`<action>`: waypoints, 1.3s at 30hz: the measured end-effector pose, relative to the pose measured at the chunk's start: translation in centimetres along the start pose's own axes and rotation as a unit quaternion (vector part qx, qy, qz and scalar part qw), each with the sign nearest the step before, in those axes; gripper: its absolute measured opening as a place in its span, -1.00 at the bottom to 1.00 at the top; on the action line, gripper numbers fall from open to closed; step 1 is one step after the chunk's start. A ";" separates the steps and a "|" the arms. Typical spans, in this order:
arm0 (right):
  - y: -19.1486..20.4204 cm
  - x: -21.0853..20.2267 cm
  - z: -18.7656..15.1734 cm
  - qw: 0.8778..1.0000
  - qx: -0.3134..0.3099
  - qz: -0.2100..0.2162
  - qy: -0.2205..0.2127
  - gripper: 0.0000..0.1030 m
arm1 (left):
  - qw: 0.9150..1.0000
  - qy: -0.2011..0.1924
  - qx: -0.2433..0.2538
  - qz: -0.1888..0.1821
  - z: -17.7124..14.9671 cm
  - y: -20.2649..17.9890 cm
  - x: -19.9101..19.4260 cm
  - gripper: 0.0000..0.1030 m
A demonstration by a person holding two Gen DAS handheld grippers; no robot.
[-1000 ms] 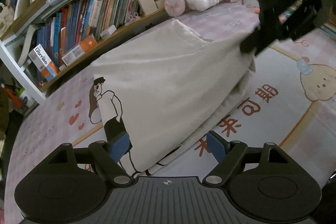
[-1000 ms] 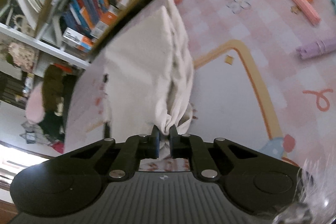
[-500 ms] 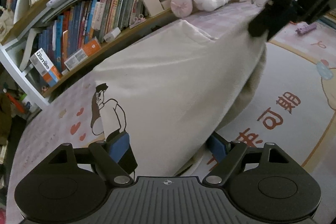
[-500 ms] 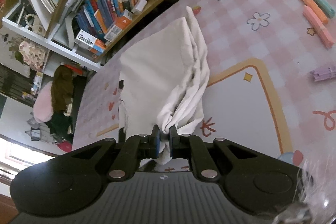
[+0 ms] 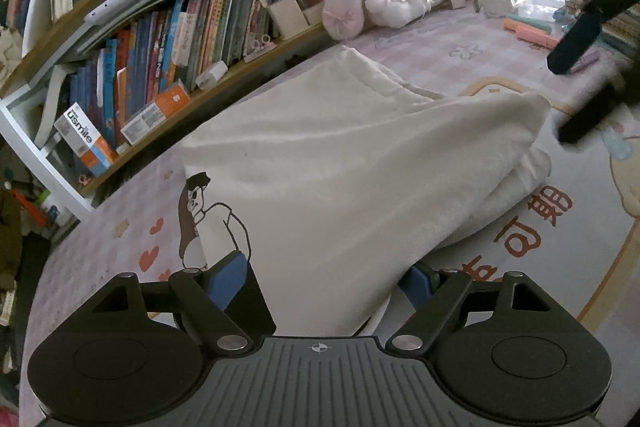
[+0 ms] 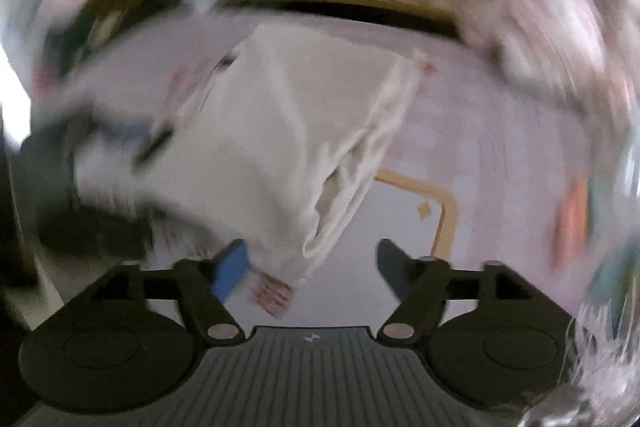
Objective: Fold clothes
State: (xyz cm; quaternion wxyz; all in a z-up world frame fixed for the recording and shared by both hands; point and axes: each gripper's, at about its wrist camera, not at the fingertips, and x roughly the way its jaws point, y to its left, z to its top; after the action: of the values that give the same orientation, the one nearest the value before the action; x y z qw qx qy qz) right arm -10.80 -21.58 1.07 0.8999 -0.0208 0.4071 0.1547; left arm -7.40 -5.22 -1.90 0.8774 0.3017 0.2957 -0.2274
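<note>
Your left gripper (image 5: 324, 275) stands spread wide astride the near edge of the cream shirt (image 5: 360, 163), doubled over on the mat (image 5: 520, 259), soft, limp and light, so take it by a layered corner, while your right gripper (image 6: 312, 263) gapes, holding nothing.

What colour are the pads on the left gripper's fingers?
Blue pads, clearest in the left wrist view.

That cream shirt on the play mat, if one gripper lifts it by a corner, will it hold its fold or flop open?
The cream shirt probably flops: it sags and bunches in soft layers. It likely drapes from whichever corner is lifted, since its folded edge already gapes. It looks light, and may slide on the smooth play mat.
</note>
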 end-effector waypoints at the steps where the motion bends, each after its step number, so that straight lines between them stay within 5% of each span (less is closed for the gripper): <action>1: 0.8 0.2 -0.2 0.999 -0.048 -0.007 0.001 0.53 | 1.000 0.000 -0.001 -0.001 0.0 0.1 0.0 0.62; 4: 3.3 0.7 -0.7 0.981 -0.192 -0.028 0.005 0.64 | 1.000 0.001 -0.004 -0.004 0.1 0.3 0.0 0.62; 9: 6.7 2.0 -2.2 0.922 -0.383 -0.048 -0.004 0.66 | 1.000 0.004 -0.008 -0.011 0.3 0.6 0.1 0.62; 12: 7.9 3.0 -3.0 0.897 -0.440 -0.046 -0.014 0.66 | 1.000 0.006 -0.016 -0.016 0.4 0.9 0.1 0.62; 19: 9.2 4.0 -3.9 0.862 -0.501 -0.067 -0.035 0.59 | 1.000 0.006 -0.020 -0.018 0.5 1.1 0.1 0.62; 21: 9.4 4.6 -3.9 0.849 -0.521 -0.084 -0.033 0.35 | 1.000 0.007 -0.007 -0.009 0.2 0.9 0.1 0.62; 23: 9.3 5.5 -3.8 0.829 -0.546 -0.120 -0.025 -0.62 | 1.000 0.009 0.006 -0.001 0.0 0.8 0.1 0.61; 28: 8.5 4.4 -1.1 0.851 -0.509 -0.114 -0.056 -0.79 | 0.999 0.014 0.037 0.019 -0.6 0.3 0.1 0.61; 32: 8.2 3.7 0.3 0.856 -0.500 -0.117 -0.062 -0.80 | 0.997 0.017 0.063 0.036 -1.1 -0.1 0.1 0.56; 39: 7.7 3.4 -0.2 0.860 -0.493 -0.119 -0.053 -0.80 | 0.990 0.018 0.120 0.070 -3.0 -0.1 0.0 -0.19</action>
State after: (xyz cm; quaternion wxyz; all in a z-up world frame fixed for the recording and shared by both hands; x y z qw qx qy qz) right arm -11.15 -13.36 -0.93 0.8041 -0.5014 0.2239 0.2278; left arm -8.64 -3.25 -3.87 0.8434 0.4285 0.2599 -0.1936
